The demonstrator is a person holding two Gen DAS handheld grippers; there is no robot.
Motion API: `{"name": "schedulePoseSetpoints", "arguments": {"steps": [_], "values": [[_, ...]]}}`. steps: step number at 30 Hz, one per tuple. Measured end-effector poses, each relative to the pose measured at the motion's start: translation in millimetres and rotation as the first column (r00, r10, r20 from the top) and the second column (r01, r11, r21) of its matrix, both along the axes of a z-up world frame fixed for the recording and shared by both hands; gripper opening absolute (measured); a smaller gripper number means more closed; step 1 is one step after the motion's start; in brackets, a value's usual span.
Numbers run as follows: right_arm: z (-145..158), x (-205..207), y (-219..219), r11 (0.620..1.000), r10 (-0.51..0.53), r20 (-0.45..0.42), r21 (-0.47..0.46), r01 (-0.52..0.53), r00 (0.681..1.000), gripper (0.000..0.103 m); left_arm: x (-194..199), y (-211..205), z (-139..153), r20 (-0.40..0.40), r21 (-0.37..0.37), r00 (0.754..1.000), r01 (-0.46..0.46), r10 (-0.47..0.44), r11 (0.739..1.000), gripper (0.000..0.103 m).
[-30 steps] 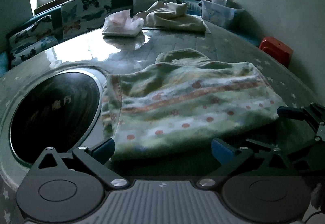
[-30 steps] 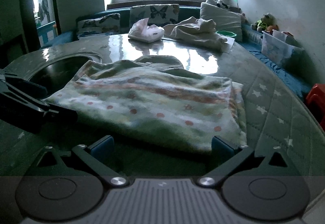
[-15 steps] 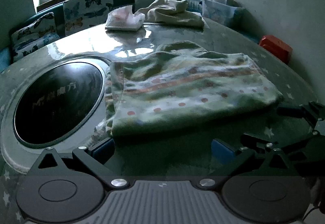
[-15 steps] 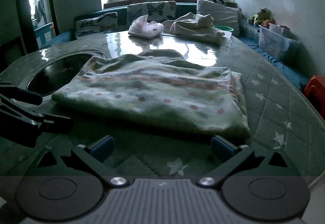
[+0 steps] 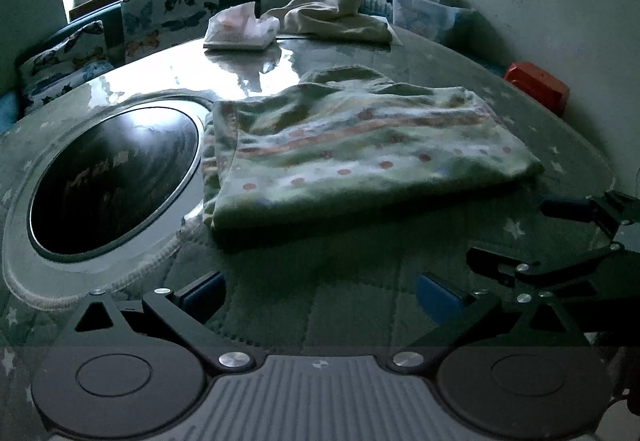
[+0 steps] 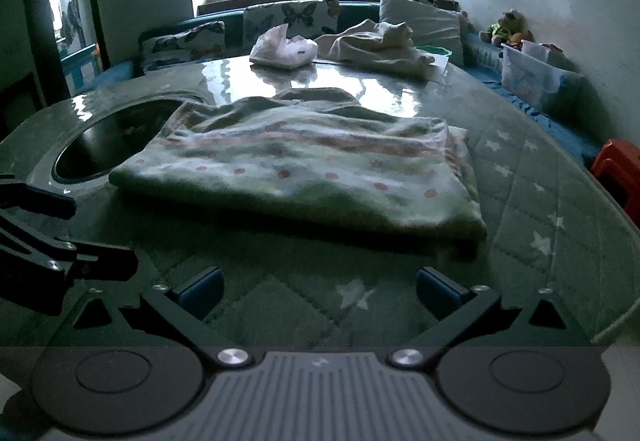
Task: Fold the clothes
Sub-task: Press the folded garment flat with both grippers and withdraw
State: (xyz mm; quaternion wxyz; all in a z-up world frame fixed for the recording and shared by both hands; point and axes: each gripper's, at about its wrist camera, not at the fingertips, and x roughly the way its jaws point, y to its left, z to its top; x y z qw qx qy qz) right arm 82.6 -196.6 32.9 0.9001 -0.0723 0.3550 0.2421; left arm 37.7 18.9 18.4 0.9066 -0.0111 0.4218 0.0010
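1. Two claws, left claw (image 5: 320, 295) and right claw (image 6: 320, 291), both spread wide, holding nothing
2. Folded dotted garment (image 5: 360, 153) lies flat on the table (image 6: 520, 177), just ahead of both claws, touching neither

A: What do the tools look like?

B: The left gripper (image 5: 320, 291) has black linkage arms with silver screw heads at the joints, blue pads on its fingertips (image 5: 438, 297), two round black discs and a grey ribbed plate between them bearing a small round mark.

A: And the other?

B: The right gripper (image 6: 320, 287) is the same build: black arms, silver screws, dark blue pads (image 6: 202, 291), twin discs, ribbed grey centre plate. Seen from the side, its fingers are long, flat and black
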Motion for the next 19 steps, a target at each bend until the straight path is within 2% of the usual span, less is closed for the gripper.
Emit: {"name": "schedulePoseSetpoints", "arguments": {"steps": [11, 19], "values": [[0, -11, -2, 1.000, 0.005, -0.007, 0.013, -0.005, 1.000, 0.103, -13, -5, -4, -0.006, -0.006, 1.000, 0.007, -0.007, 1.000, 0.103], [-2, -18, 0, 1.000, 0.007, -0.011, 0.014, -0.007, 1.000, 0.103, -20, 1, -8, -0.021, -0.028, 0.999, -0.025, 0.025, 0.999, 0.103]]}}
